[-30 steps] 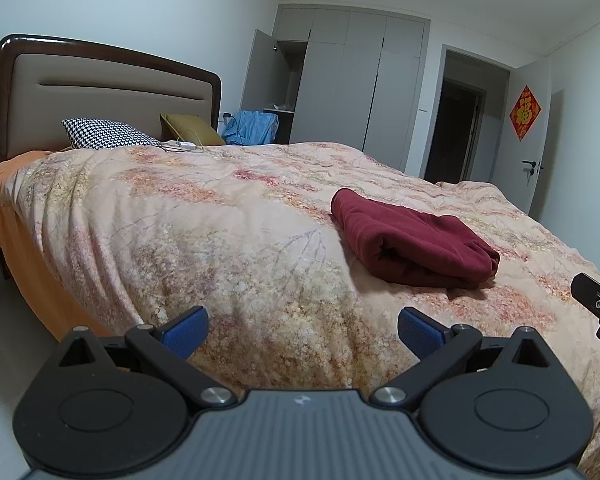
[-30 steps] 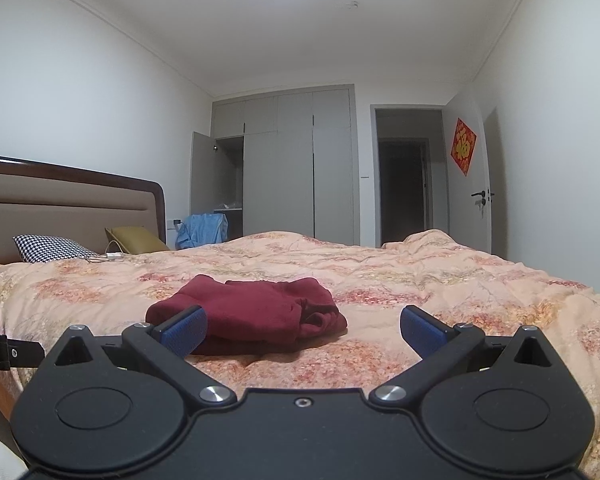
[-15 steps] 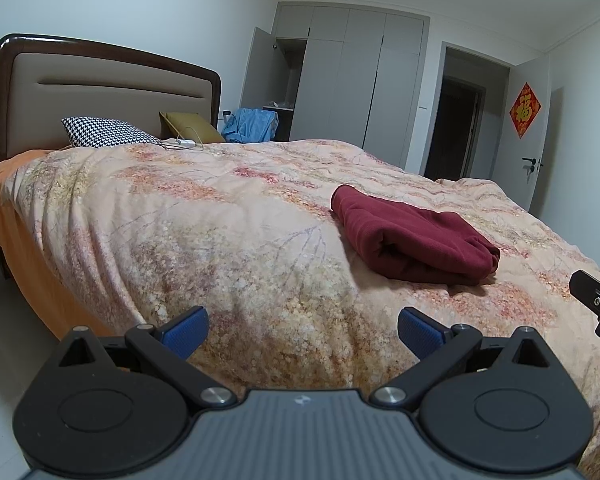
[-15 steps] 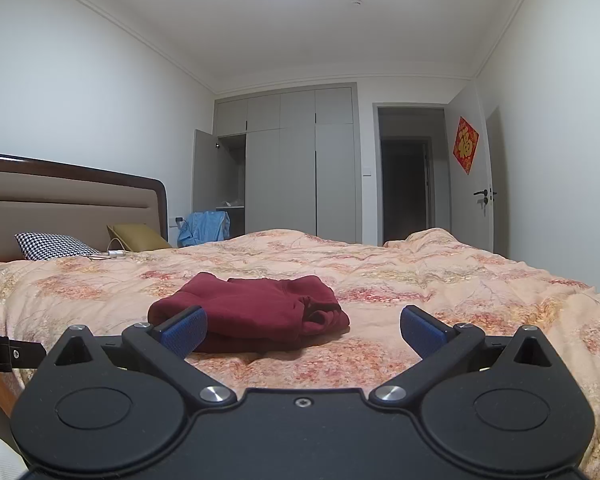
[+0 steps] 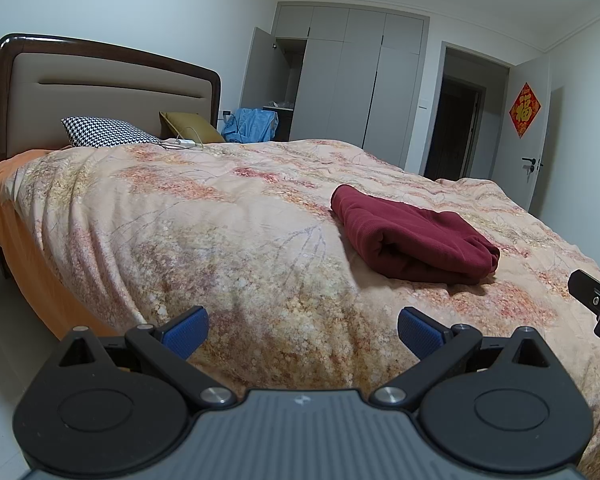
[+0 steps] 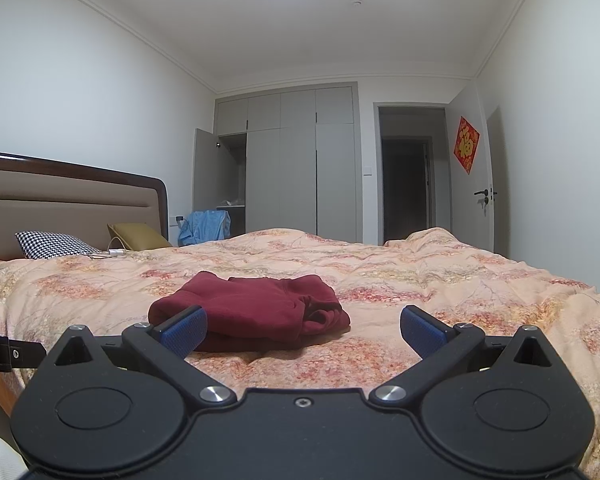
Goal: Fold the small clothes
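Note:
A dark red garment [image 5: 412, 240] lies folded into a thick bundle on the floral bedspread [image 5: 220, 232]. It also shows in the right wrist view [image 6: 256, 308]. My left gripper [image 5: 302, 330] is open and empty, held above the near edge of the bed, short of the garment and to its left. My right gripper [image 6: 303, 327] is open and empty, just in front of the garment and apart from it. A part of the right gripper [image 5: 596, 304] shows at the right edge of the left wrist view.
A headboard [image 5: 100, 84], a checked pillow [image 5: 104, 132] and an olive pillow [image 5: 192, 126] stand at the bed's left end, with a white charger [image 5: 182, 143] beside them. Blue cloth [image 5: 252, 124] hangs by the open grey wardrobe [image 5: 340, 80]. A doorway [image 5: 460, 128] is behind.
Both grippers have drifted back and down slightly; the view shifted a little. The garment has not moved and both grippers stay open.

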Demonstrator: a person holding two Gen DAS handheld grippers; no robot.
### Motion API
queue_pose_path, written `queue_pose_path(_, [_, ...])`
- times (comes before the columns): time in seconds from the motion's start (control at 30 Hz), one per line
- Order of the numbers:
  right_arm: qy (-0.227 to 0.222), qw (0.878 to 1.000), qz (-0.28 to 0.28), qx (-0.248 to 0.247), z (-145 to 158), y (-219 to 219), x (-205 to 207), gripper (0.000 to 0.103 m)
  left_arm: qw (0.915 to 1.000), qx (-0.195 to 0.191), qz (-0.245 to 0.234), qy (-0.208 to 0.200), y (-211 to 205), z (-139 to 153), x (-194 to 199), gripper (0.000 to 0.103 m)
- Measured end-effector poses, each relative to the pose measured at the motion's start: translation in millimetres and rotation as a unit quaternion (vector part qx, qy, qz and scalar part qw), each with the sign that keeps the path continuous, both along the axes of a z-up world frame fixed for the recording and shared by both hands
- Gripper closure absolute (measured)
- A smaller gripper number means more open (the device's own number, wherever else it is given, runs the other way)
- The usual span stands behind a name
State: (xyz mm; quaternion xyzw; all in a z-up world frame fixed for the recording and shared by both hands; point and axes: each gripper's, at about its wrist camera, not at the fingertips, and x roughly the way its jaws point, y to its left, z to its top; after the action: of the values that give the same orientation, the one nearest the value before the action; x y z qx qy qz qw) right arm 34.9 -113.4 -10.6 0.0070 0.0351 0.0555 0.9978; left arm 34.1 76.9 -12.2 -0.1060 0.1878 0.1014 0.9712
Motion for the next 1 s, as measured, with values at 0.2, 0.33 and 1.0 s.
queue_pose_path(0.2, [0.000,1.000,0.000,0.000,0.0,0.2,0.1,0.000,1.0000,0.000,0.000,0.000,0.3,0.1,-0.2,0.000])
queue_pose_path(0.33, [0.000,1.000,0.000,0.000,0.1,0.2,0.0,0.000,1.0000,0.000,0.000,0.000,0.3,0.1,-0.1,0.000])
queue_pose_path(1.0, [0.000,1.000,0.000,-0.001,-1.5,0.8,0.8,0.000,1.0000,-0.001,-0.001,0.001,0.0,-2.5,-1.1,0.000])
